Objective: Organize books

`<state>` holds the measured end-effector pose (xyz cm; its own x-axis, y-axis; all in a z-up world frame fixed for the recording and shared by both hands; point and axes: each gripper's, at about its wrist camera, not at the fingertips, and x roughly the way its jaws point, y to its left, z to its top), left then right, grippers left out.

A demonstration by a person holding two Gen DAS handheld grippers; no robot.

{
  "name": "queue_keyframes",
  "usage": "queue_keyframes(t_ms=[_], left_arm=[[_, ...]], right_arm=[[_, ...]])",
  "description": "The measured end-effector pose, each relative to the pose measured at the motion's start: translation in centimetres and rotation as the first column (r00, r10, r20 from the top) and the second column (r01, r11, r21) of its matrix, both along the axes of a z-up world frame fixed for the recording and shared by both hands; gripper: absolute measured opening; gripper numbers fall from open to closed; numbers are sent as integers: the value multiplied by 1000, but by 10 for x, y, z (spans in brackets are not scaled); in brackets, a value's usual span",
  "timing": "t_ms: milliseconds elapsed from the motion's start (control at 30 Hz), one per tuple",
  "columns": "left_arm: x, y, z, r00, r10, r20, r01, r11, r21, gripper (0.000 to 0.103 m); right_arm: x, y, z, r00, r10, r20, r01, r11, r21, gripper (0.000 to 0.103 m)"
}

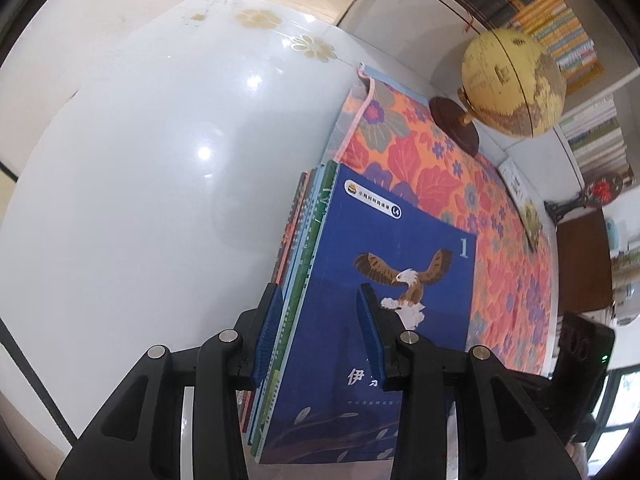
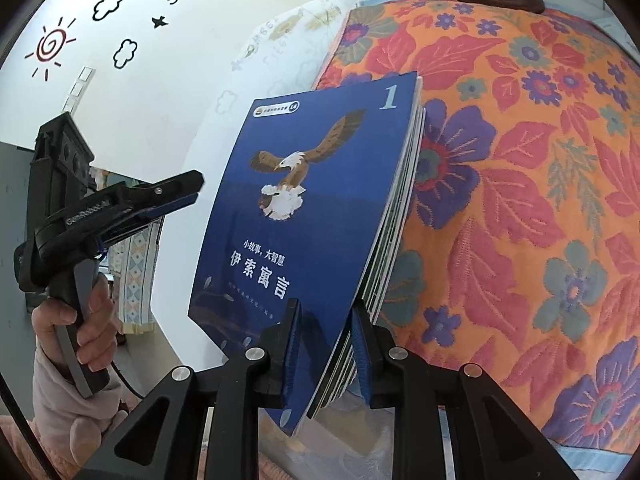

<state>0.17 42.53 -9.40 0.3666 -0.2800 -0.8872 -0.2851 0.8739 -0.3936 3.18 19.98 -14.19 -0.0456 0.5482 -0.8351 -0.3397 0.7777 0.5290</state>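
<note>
A stack of several thin books stands on edge where the white table meets the floral cloth, its spines turned to the left. A blue cover with an eagle and a "1" faces outward. My left gripper hovers at the spine side, its jaws apart and wider than the stack, pressing nothing. In the right wrist view the stack leans and bows, and my right gripper is shut on its near lower corner. One pad lies on the blue cover and the other on the back. The left gripper sits just left of the spines, held by a hand.
An orange floral cloth covers the table to the right of the books. A yellow globe on a dark wooden base stands at its far end. A small upright card stands further right. The glossy white table lies to the left, and bookshelves are behind.
</note>
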Motion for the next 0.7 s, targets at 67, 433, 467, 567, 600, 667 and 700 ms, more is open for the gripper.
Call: queue_keyframes(t_ms=[67, 433, 467, 567, 600, 667, 700], left_arm=[[-2, 2, 2, 1000, 14, 4, -14, 1000, 2, 35], [-11, 10, 2, 997, 82, -7, -82, 997, -10, 35], [-11, 9, 4, 996, 86, -3, -86, 996, -11, 35], [-7, -4, 16, 996, 83, 16, -83, 997, 2, 35], [-6, -10, 19, 997, 79, 22, -80, 997, 12, 36], [2, -27, 28, 997, 64, 38, -65, 997, 29, 36], [6, -37, 31, 997, 57, 45, -59, 998, 38, 36]], right_arm=[[1, 3, 2, 1000, 24, 13, -24, 1000, -3, 28], [4, -3, -3, 999, 37, -19, -36, 999, 28, 28], [6, -5, -4, 999, 35, -23, -35, 999, 25, 28], [11, -25, 0, 1000, 16, -20, -15, 999, 40, 28], [14, -34, 3, 1000, 6, -15, -6, 999, 43, 28], [21, -61, 12, 1000, -16, 6, 16, 999, 39, 28], [27, -80, 17, 999, -32, 20, 31, 999, 31, 28]])
